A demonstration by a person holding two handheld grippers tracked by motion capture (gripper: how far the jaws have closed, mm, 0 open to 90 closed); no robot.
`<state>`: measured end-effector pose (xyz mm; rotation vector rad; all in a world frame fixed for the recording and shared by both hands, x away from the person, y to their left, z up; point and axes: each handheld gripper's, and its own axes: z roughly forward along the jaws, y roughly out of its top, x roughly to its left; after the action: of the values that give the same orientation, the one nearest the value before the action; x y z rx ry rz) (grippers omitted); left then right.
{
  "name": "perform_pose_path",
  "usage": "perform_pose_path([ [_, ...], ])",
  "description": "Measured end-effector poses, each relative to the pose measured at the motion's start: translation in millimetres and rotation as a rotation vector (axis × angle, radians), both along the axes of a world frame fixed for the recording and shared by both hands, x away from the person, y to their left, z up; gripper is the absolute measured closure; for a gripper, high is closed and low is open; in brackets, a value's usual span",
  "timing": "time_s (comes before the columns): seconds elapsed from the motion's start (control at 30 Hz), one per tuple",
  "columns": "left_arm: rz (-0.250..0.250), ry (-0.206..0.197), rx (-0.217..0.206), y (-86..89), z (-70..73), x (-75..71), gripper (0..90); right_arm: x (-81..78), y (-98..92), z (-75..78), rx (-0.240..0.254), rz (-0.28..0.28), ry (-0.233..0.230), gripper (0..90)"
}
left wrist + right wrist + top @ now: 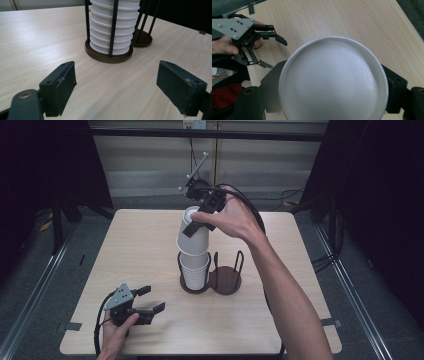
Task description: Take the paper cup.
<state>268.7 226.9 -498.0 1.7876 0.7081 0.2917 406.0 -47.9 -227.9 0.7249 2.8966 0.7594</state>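
Observation:
My right gripper (198, 223) is shut on an upside-down white cup (193, 238), raised just above a stack of white cups (195, 270) standing in the left ring of a dark two-ring cup holder (226, 281). In the right gripper view the cup's base (332, 80) sits between both jaws of the right gripper (332, 93). My left gripper (150, 300) rests open near the table's front left, holding nothing. The left gripper view has its jaws wide apart (116, 80), facing the stack (112, 27) and the holder base (107, 58).
The holder's right ring (142, 41) holds no cups. The light wooden table (140, 240) has bare room to the left and front. The other hand with the left gripper (273, 52) shows far below in the right gripper view. Dark floor and rails surround the table.

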Motion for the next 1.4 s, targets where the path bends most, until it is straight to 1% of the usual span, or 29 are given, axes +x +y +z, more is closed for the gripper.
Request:
perform_pose_path([
  [0.03,-0.001,0.001,0.001,-0.1,-0.1,0.2,15.7,-0.5,0.2,0.9,0.000,-0.007,0.002,23.0],
  [0.07,0.017,0.000,0.006,-0.5,0.2,-0.5,15.7,-0.9,0.3,1.9,0.002,-0.002,-0.003,23.0],
  [0.17,0.020,-0.004,0.002,-0.2,0.6,-0.7,15.7,-2.3,0.0,5.5,0.003,-0.005,-0.010,23.0],
  [0.2,0.019,-0.003,0.001,-0.2,0.5,-0.6,15.7,-3.1,-0.3,7.3,0.010,-0.011,-0.012,23.0],
  [0.23,0.004,0.000,-0.006,0.2,0.3,0.1,15.7,-3.4,-0.6,8.5,0.013,-0.009,-0.013,23.0],
  [0.3,-0.003,0.003,0.000,0.6,0.1,0.4,15.7,-4.0,-0.8,9.6,0.019,-0.012,-0.017,23.0],
  [0.33,-0.004,0.006,0.003,0.6,-0.1,0.6,15.7,-4.0,-0.6,9.5,0.019,-0.012,-0.019,23.1],
  [0.37,-0.005,0.017,-0.004,0.1,-0.5,0.6,15.7,-4.3,-0.2,9.6,0.018,-0.014,-0.019,23.1],
  [0.53,-0.009,0.021,-0.010,-0.2,-0.7,1.0,15.7,-7.8,0.7,12.4,0.018,-0.016,-0.035,23.2],
  [0.67,-0.001,0.023,-0.011,-0.2,-0.6,1.2,15.7,-8.1,-0.7,13.4,0.036,-0.020,-0.038,23.2],
  [0.87,-0.002,0.026,-0.015,-0.6,-0.6,1.4,15.7,-8.6,-5.5,18.6,0.066,-0.028,-0.048,23.4],
  [1.03,0.000,0.031,-0.016,-1.6,-0.7,1.9,15.7,-9.3,-11.0,23.3,0.102,-0.033,-0.053,23.5],
  [1.07,0.001,0.033,-0.016,-1.7,-0.8,1.9,15.7,-9.6,-11.9,24.3,0.116,-0.036,-0.052,23.5],
  [1.17,0.002,0.037,-0.014,-1.6,-0.5,2.3,15.7,-11.3,-11.5,27.0,0.117,-0.033,-0.055,23.5],
  [1.2,0.000,0.037,-0.018,-1.5,-0.5,2.1,15.7,-11.5,-12.6,28.5,0.124,-0.031,-0.058,23.6],
  [1.23,0.004,0.034,-0.014,-1.1,-0.5,2.3,15.7,-11.4,-13.9,29.7,0.132,-0.033,-0.056,23.6],
  [1.3,0.007,0.043,-0.018,-1.2,-0.6,2.5,15.7,-11.5,-16.9,32.0,0.145,-0.037,-0.059,23.6],
  [1.4,0.006,0.047,-0.022,-1.8,-0.9,2.4,15.7,-12.5,-21.1,35.4,0.160,-0.044,-0.067,23.6],
])
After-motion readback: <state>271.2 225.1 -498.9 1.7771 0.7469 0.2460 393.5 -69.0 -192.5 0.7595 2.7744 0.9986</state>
